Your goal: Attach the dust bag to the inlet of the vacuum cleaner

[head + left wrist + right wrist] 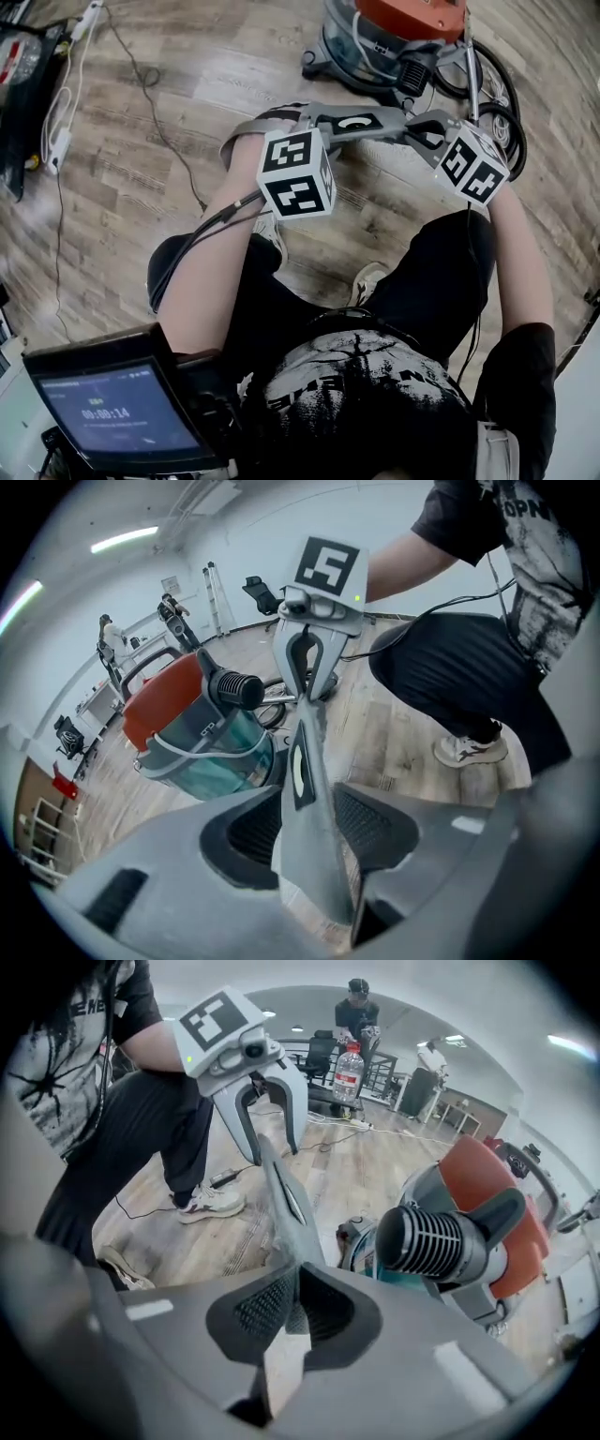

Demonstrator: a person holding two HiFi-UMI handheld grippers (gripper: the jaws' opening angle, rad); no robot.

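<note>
A flat grey dust bag (361,122) with a dark collar and a white-ringed hole hangs stretched between my two grippers, above the wooden floor. My right gripper (291,1321) is shut on one edge of the dust bag (286,1204). The opposite edge of the dust bag (309,761) runs between the jaws of my left gripper (314,855), which stand open with gaps beside the pads. Just beyond the bag stands the vacuum cleaner (394,37), with an orange lid and a teal tank. Its black ribbed inlet (436,1241) faces the bag.
A coiled black hose (497,103) lies to the right of the vacuum. A white power strip (61,112) and cables run along the floor on the left. The person's shoes (370,277) stand below the grippers. A water bottle (349,1071) and people are far behind.
</note>
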